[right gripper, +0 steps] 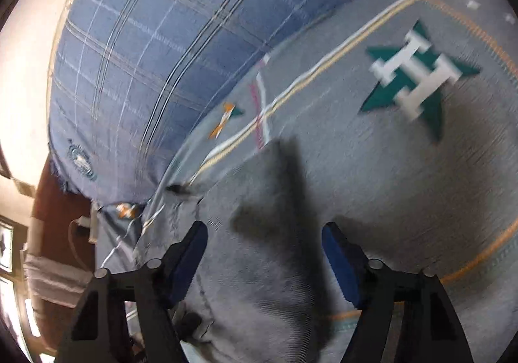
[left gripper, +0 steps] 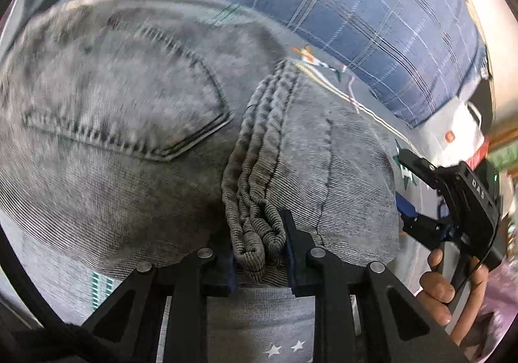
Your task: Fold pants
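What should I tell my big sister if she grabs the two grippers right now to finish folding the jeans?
Left gripper: its fingers are shut on the bunched seam fold of the grey jeans.
Right gripper: fingers open, nothing gripped; a corner of the jeans lies between them, seemingly not pinched.
The jeans lie on the grey star-print bedsheet, back pocket facing up, beside the blue plaid pillow.
Done: one side is gathered in the left gripper.
Left: probably grab the free corner with the right gripper, fold the jeans over and flatten them.
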### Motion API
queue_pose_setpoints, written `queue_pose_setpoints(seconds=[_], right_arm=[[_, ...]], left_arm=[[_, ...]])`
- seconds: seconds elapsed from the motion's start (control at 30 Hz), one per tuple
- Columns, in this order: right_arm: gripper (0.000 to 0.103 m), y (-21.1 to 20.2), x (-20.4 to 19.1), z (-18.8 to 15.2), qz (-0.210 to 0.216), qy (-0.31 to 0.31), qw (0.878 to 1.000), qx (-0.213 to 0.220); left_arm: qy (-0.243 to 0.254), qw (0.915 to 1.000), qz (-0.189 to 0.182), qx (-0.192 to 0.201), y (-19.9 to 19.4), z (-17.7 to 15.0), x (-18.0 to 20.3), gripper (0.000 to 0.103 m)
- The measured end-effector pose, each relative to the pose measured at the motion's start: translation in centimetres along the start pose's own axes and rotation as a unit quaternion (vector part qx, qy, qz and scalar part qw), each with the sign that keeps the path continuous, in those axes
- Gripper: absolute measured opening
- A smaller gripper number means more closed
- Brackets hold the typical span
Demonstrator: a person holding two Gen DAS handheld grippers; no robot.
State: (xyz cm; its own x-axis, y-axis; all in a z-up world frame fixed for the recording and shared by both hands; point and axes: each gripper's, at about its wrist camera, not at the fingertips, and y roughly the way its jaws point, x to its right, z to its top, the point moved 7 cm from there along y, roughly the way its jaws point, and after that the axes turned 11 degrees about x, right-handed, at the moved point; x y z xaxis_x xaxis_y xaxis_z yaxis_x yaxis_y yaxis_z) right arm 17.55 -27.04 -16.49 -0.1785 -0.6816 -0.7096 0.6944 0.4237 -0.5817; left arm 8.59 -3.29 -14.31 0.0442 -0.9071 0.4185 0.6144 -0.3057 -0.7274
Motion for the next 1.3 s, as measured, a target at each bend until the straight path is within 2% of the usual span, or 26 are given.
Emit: queue_pose_setpoints(seconds=[0.03, 0.1, 0.17, 0.2, 0.27, 0.33, 0.53, 0.63, 0.73, 0.77, 0.8, 0.87, 0.93, 1.0, 1.07, 1.1, 1.13, 1.17, 1.2, 1.23, 1.27, 1.3], right_arm=[[0.071, 0.2, -0.3, -0.2, 0.006, -0.005, 1.0, -0.003], [0.061, 0.8, -0.3, -0.6, 0.009, -0.011, 1.0, -0.018], [0.044, 1.4, 0.3, -1.0, -0.021, -0.024, 0.999, -0.021], [0.04, 1.3, 0.4, -0.9, -0.029, -0.03, 0.999, -0.019], [0.02, 1.3, 0.3, -1.0, -0.05, -0.052, 0.997, -0.016], [0.011, 1.4, -0.1, -1.0, -0.07, -0.078, 0.994, -0.011], [0.007, -0.3, -3.0, 1.8, -0.047, -0.124, 0.99, 0.047], [0.006, -1.8, -5.4, 3.6, -0.034, -0.16, 0.984, 0.077], [0.006, -2.1, -5.8, 5.1, -0.047, -0.178, 0.978, 0.102], [0.007, -1.4, -5.3, 5.3, -0.059, -0.181, 0.977, 0.1], [0.007, 0.1, -4.2, 5.0, -0.08, -0.186, 0.976, 0.078], [0.011, 3.2, -1.0, 4.1, -0.136, -0.177, 0.975, 0.015], [0.01, 3.5, 0.0, 4.0, -0.125, -0.137, 0.983, 0.003], [0.011, 1.9, -0.7, 4.7, -0.095, -0.129, 0.987, 0.02], [0.021, 0.2, -1.4, 4.8, -0.102, -0.15, 0.982, 0.043], [0.026, -0.6, -1.7, 4.7, -0.117, -0.171, 0.977, 0.054], [0.038, -1.2, -2.1, 4.6, -0.125, -0.187, 0.972, 0.064], [0.055, -2.0, -2.9, 4.2, -0.113, -0.199, 0.971, 0.074], [0.063, -2.4, -3.4, 4.0, -0.093, -0.203, 0.972, 0.077], [0.068, -2.8, -4.0, 3.7, -0.072, -0.204, 0.973, 0.081], [0.068, -3.1, -5.1, 3.0, -0.037, -0.208, 0.973, 0.088], [0.068, -3.3, -6.2, 2.1, -0.004, -0.213, 0.973, 0.087]], left_arm=[[0.011, 0.9999, 0.009, 0.001, 0.0, -0.1, 0.2, 0.027], [0.024, 0.9994, 0.022, -0.004, 0.6, -0.3, 0.3, 0.027], [0.016, 0.9997, 0.018, -0.005, 0.7, -0.2, 0.3, 0.027], [0.012, 0.9998, 0.015, -0.005, 0.8, -0.3, 0.3, 0.028], [0.013, 0.9998, 0.016, -0.004, 0.8, -0.6, 0.3, 0.027], [0.021, 0.9996, 0.02, 0.0, 0.4, -0.9, 0.4, 0.027], [0.019, 0.9996, 0.013, -0.017, 2.3, 0.4, 3.0, 0.026], [0.029, 0.9994, 0.008, -0.017, 3.4, 1.8, 4.8, 0.026], [0.034, 0.9993, 0.006, -0.01, 5.2, 1.8, 5.3, 0.026], [0.037, 0.9993, 0.007, 0.005, 5.2, 1.7, 5.3, 0.027], [0.047, 0.9987, 0.012, 0.013, 4.7, 1.5, 5.6, 0.027], [0.067, 0.9974, 0.02, 0.014, 4.3, 1.1, 6.0, 0.028], [0.075, 0.9967, 0.022, 0.019, 4.0, 1.0, 6.0, 0.033], [0.071, 0.997, 0.02, 0.025, 3.8, 1.0, 5.8, 0.039], [0.065, 0.9972, 0.018, 0.031, 3.1, 1.2, 5.3, 0.05], [0.063, 0.9973, 0.014, 0.035, 2.5, 1.2, 5.2, 0.051], [0.062, 0.9972, 0.009, 0.042, 1.8, 1.5, 5.3, 0.052], [0.06, 0.9969, 0.003, 0.051, 0.9, 1.8, 5.1, 0.053], [0.057, 0.9964, -0.005, 0.063, -0.2, 2.1, 4.9, 0.055], [0.049, 0.9958, -0.01, 0.076, -1.1, 2.4, 4.5, 0.061], [0.033, 0.9951, -0.013, 0.092, -2.4, 2.8, 3.6, 0.068], [0.017, 0.9944, -0.013, 0.103, -3.0, 3.2, 2.8, 0.07]])
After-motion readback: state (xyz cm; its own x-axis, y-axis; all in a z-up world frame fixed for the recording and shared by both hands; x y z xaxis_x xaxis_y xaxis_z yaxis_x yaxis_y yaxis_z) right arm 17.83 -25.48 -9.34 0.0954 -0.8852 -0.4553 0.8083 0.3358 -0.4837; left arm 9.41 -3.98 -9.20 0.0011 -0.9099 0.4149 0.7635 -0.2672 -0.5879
